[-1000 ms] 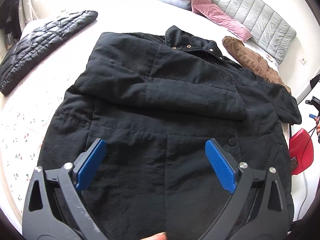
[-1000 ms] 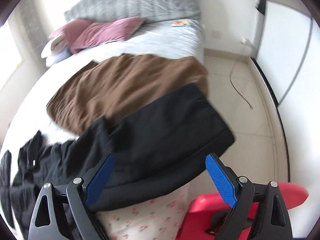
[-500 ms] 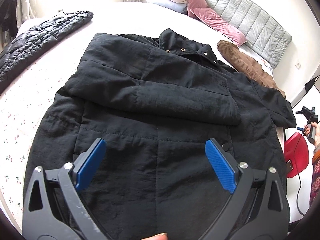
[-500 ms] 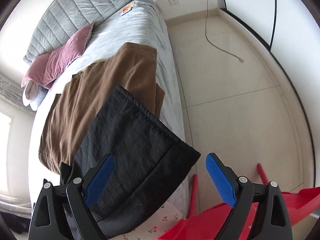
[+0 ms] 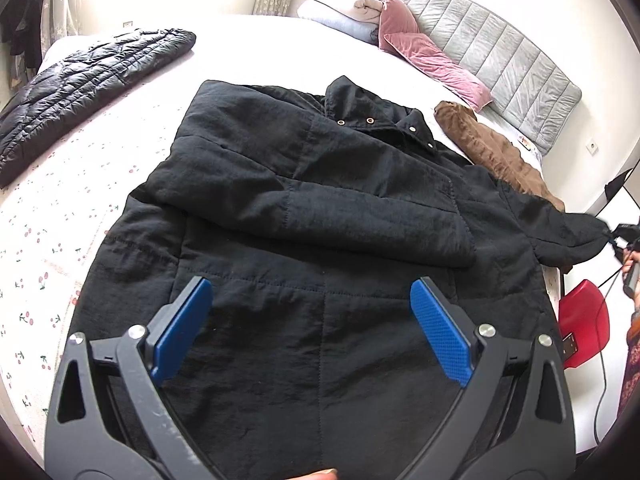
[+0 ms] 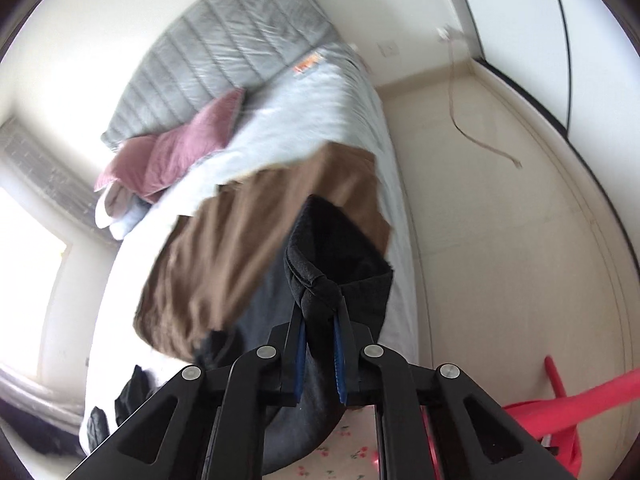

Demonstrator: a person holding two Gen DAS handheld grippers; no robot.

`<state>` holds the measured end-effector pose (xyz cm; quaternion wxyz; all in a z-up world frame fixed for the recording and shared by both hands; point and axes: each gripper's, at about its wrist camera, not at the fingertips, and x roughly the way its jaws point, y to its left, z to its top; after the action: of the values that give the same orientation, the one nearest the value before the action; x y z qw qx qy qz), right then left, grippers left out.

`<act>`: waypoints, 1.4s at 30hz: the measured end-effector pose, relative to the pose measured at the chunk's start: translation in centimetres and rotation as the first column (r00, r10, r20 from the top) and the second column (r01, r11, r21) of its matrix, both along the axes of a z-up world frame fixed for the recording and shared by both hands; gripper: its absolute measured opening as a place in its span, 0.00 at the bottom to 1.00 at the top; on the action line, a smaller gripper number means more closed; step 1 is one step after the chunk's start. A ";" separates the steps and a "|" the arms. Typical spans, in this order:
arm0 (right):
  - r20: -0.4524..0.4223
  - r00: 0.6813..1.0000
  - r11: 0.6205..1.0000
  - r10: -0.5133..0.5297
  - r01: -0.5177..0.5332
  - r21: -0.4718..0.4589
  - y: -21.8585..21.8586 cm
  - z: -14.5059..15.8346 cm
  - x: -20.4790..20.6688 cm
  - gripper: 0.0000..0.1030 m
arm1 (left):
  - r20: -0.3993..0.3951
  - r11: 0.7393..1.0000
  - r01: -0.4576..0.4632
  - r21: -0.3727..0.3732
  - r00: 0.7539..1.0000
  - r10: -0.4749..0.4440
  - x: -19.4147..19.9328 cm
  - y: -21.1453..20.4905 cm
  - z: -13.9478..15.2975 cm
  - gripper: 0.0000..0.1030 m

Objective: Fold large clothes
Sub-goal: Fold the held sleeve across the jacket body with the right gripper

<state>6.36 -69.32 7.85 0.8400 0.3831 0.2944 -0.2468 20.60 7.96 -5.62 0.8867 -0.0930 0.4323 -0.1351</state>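
Observation:
A large black coat [image 5: 312, 216] lies spread on the bed, collar toward the headboard, with one sleeve folded across its chest. My left gripper [image 5: 310, 320] hovers open and empty above the coat's lower half. The coat's other sleeve [image 5: 568, 228] reaches to the bed's right edge. My right gripper [image 6: 318, 344] is shut on the cuff of that sleeve [image 6: 320, 292] and holds it bunched and lifted off the bed edge; it also shows small at the far right of the left wrist view [image 5: 624, 236].
A brown garment [image 5: 496, 152] lies beside the coat, under the sleeve [image 6: 256, 248]. A black quilted jacket [image 5: 80, 84] lies at the far left. Pink pillows [image 5: 424, 56] and a grey headboard [image 5: 508, 68] are at the back. A red chair [image 5: 582, 324] stands on the floor by the bed.
My right gripper has closed on the sleeve cuff, which was lying flat between its open fingers, and lifted it. The left gripper has drifted only slightly over the coat.

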 end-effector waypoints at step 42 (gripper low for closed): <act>-0.101 0.733 0.723 0.673 -0.680 -0.123 34.1 -1.3 11.9 0.55 | -0.091 0.979 0.142 -0.145 0.984 -0.156 5.3 -2.4 2.7 0.86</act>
<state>18.22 -35.20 6.50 0.8911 0.1786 0.4147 0.0454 25.92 5.56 -2.91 0.8423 -0.1280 0.4723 -0.2259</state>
